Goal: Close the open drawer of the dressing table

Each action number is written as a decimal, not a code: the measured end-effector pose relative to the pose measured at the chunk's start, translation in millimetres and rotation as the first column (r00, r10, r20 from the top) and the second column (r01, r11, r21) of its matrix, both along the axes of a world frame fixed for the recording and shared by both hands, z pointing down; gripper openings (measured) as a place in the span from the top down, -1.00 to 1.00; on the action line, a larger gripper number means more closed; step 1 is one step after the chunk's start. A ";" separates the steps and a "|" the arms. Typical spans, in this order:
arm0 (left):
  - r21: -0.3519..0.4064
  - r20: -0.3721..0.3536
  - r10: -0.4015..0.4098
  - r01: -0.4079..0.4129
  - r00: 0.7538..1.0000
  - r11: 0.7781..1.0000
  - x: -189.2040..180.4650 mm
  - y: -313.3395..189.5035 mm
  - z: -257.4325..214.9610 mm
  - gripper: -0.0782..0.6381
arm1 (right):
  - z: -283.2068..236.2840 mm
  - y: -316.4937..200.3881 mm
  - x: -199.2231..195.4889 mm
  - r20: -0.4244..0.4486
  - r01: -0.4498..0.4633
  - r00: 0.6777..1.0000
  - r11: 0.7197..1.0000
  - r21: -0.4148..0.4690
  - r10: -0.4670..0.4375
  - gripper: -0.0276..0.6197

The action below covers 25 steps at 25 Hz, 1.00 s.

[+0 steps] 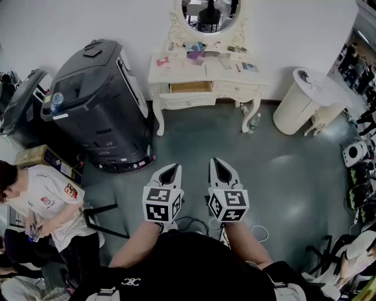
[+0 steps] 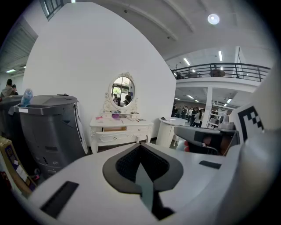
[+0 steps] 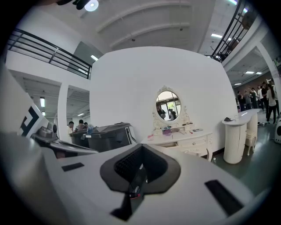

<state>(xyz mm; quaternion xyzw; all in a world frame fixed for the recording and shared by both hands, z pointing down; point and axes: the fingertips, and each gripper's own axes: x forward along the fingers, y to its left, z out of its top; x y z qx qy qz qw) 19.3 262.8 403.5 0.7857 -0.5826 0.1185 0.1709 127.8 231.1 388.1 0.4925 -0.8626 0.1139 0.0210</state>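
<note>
Ahead of the tongs and off to their left, a big dark grey machine (image 1: 97,106) stands on the floor (image 1: 194,138), close against the left end of the white table (image 1: 238,89). Off to the right of the tongs, a white round pedestal (image 1: 302,100) stands beside the table's other end, and a bottle (image 1: 254,122) lies on the floor at the table's right front leg. A person (image 1: 50,200) sits well to the left of the left tongs. An oval mirror (image 1: 207,14) rises at the back of the table, among small cluttered items.

Bare floor runs from the tongs straight to the table front.

The left tongs (image 1: 168,174) and right tongs (image 1: 222,171) are held side by side, low and near the body, each with its tips together and nothing between them.

The drawer (image 1: 189,88) is pulled out at the table's left front, its wooden inside showing. It lies straight ahead of the tongs, well apart from both, slightly nearer the left pair's line.
</note>
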 end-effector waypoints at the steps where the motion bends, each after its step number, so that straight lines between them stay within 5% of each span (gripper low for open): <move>1: -0.002 -0.002 0.002 -0.002 1.000 1.000 -1.4 -1.5 0.3 0.78 | -0.3 -0.8 -2.0 0.000 0.000 1.000 1.000 -0.001 0.000 0.89; 25: -0.003 -0.072 0.067 -0.067 0.995 0.998 -77.8 -49.8 10.4 0.78 | 11.7 -36.7 -81.7 -0.008 -0.056 0.998 0.997 -0.051 0.056 0.88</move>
